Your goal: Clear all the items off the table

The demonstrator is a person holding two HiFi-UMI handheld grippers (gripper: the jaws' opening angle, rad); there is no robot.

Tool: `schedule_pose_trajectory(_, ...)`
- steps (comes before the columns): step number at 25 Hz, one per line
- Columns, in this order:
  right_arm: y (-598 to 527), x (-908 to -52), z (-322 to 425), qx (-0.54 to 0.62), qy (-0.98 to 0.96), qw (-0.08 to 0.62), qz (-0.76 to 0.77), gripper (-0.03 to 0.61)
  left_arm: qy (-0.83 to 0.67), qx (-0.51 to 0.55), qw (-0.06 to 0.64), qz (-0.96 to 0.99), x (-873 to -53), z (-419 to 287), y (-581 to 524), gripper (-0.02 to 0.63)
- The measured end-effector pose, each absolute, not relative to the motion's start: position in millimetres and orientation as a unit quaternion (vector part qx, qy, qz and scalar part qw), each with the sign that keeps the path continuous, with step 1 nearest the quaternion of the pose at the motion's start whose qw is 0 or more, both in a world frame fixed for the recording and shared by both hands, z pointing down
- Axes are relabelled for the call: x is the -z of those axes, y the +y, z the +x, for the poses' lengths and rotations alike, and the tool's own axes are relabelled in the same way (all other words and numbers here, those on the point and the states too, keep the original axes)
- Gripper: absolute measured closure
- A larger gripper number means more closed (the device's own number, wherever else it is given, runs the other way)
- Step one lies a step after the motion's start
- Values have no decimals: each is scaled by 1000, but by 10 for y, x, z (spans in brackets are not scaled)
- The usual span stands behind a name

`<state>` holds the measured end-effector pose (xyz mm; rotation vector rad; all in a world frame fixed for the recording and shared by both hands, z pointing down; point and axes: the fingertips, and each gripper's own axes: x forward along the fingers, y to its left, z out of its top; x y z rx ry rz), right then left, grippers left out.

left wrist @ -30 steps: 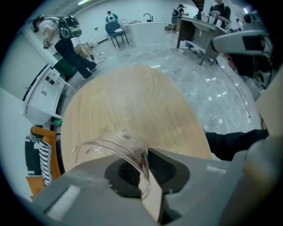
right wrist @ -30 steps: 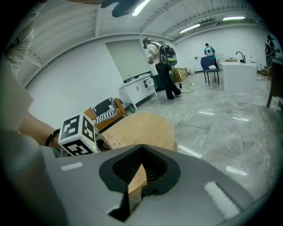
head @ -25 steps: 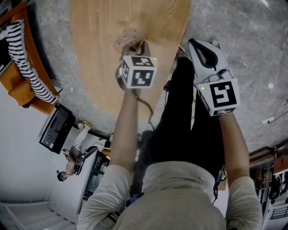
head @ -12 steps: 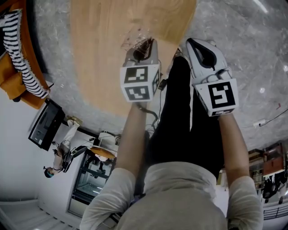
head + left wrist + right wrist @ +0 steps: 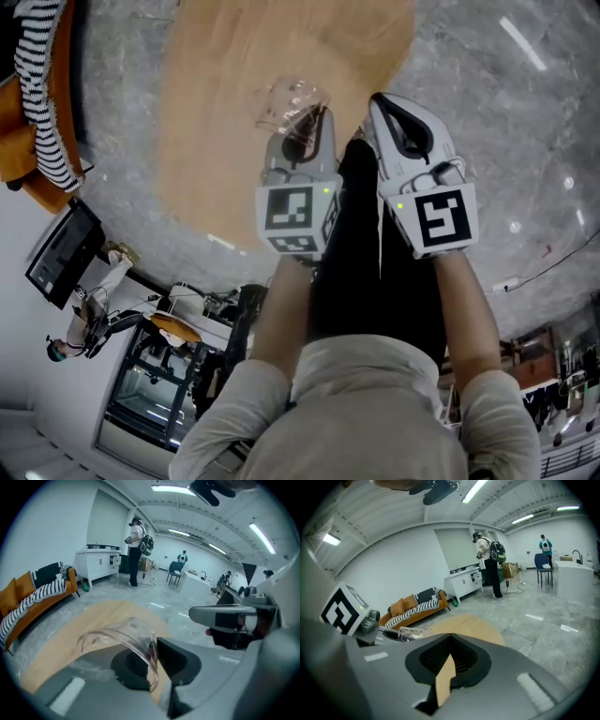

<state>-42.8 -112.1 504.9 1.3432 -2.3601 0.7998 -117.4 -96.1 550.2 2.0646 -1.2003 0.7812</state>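
Note:
A clear plastic cup (image 5: 289,101) is held over the near edge of the round wooden table (image 5: 225,112), with my left gripper (image 5: 302,120) shut on its rim. In the left gripper view the cup (image 5: 117,637) tilts between the jaws of the left gripper (image 5: 152,663), its wall pinched against the black pad. My right gripper (image 5: 386,103) hovers just right of it over the table's edge and the floor. Its jaws are shut with nothing in them (image 5: 449,660). The rest of the tabletop that shows is bare wood.
An orange sofa (image 5: 23,112) with a striped blanket stands left of the table. Grey marble floor (image 5: 487,112) surrounds it. A person with a backpack (image 5: 137,550) stands by a white counter (image 5: 101,564) at the far wall, with chairs and desks beyond.
My left gripper has drawn back toward my body with the cup in it and now sits closer beside the right gripper. The right gripper has barely shifted.

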Motion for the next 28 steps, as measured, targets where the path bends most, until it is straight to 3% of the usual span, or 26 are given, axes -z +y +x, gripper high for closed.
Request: schedule_pose_trajectory(28, -1038, -1994, -267, -84, -874, 37, 477, 572, -546, -151, 143, 812, -2420, -836, -843, 554)
